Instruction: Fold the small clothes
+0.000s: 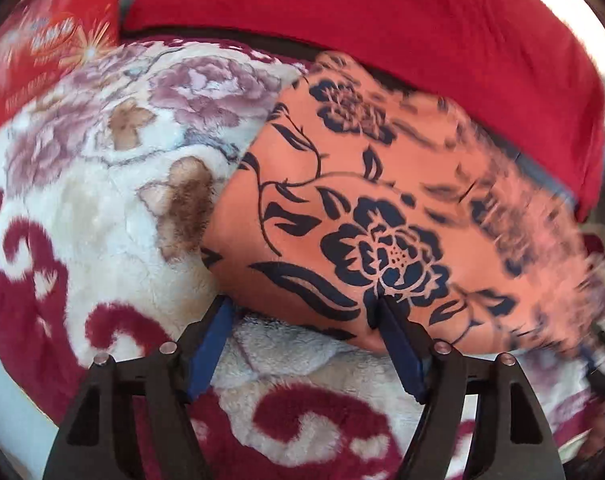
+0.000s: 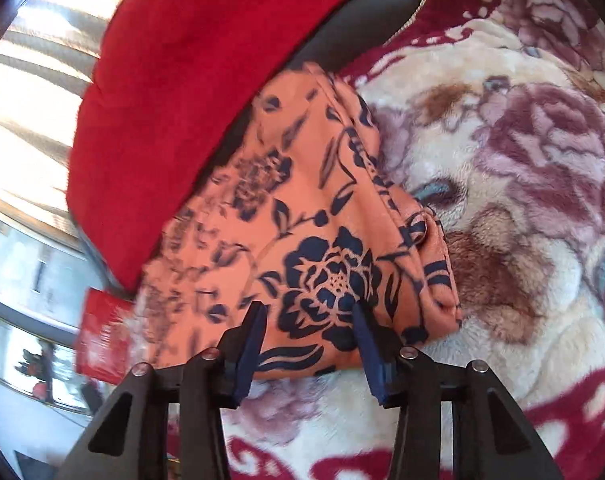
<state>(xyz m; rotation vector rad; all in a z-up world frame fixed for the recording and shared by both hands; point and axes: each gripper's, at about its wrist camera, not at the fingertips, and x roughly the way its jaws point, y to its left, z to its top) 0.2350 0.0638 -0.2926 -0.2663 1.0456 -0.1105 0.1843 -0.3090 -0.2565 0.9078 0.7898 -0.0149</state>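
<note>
An orange garment with dark blue flowers [image 1: 382, 208] lies folded on a plush floral blanket [image 1: 102, 208]. My left gripper [image 1: 304, 308] is open, its blue pads at the garment's near edge, the right pad touching the cloth. In the right wrist view the same garment [image 2: 302, 220] shows a bunched, folded edge on its right side. My right gripper [image 2: 310, 316] is open, with both pads over the garment's near edge and nothing clamped between them.
A red cushion [image 1: 382, 20] lies along the garment's far side, also in the right wrist view [image 2: 190, 80]. A red printed packet [image 1: 46, 48] sits at the far left. The blanket [image 2: 502, 200] extends right of the garment. Bright windows are at the left [image 2: 30, 92].
</note>
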